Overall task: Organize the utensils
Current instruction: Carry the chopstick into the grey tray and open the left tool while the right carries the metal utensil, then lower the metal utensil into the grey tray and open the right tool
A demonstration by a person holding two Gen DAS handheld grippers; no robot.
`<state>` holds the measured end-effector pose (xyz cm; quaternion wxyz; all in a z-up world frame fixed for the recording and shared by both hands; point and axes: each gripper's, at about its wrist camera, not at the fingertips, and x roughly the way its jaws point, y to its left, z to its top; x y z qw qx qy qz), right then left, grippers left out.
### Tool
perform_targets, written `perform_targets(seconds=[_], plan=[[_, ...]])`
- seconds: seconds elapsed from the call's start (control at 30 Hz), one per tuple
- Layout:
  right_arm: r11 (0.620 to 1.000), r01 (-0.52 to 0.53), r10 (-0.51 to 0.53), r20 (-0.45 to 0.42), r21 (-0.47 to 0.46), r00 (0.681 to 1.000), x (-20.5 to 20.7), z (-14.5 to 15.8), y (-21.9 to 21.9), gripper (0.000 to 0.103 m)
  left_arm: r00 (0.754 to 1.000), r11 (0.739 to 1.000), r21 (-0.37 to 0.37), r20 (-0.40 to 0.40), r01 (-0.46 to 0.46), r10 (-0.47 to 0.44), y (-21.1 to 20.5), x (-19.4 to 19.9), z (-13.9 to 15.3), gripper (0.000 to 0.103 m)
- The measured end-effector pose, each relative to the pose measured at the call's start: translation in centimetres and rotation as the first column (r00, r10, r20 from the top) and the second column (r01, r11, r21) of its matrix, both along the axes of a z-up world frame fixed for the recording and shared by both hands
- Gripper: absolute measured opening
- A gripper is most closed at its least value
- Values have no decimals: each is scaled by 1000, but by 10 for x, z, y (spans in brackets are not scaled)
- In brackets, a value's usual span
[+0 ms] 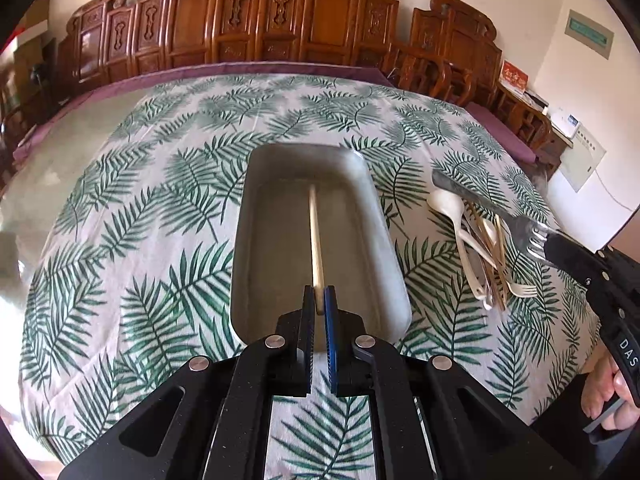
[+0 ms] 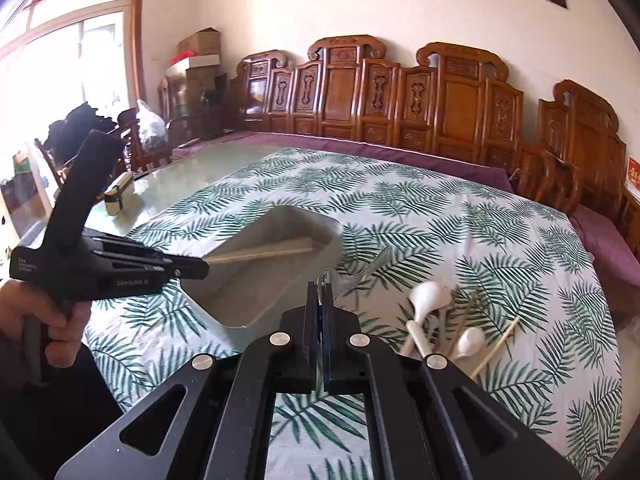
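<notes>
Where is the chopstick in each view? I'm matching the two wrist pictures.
Left wrist: chopstick runs up the centre, over the grey tray.
Right wrist: chopstick lies left of centre, slanting over the same tray.
Shared landmark: white spoons.

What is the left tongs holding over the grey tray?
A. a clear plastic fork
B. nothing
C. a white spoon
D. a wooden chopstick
D: the left tongs are shut on a wooden chopstick that points into the grey tray; the clear plastic fork is in the right tongs.
</notes>
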<state>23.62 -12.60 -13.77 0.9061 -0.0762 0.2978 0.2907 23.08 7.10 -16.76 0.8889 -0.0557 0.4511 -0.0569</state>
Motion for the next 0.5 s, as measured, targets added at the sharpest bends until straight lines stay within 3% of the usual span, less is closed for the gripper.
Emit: perform_targets(seconds=[0.2, 0.3, 0.4, 0.5], plan=[[999, -32, 32, -2, 14, 999, 0, 5, 18, 2, 1000, 1000, -16, -2, -16, 16, 7, 3, -1, 7], [998, -55, 56, -4, 15, 998, 3, 6, 29, 2, 1000, 1000, -20, 16, -23, 23, 11, 4, 3, 24], [997, -79, 79, -7, 21, 997, 9, 7, 42, 2, 999, 999, -20, 37, -33, 34, 17, 4, 10, 26], [994, -106, 107, -10, 26, 994, 17, 6, 54, 2, 997, 998, -9, 63, -54, 55, 25, 2, 17, 35]])
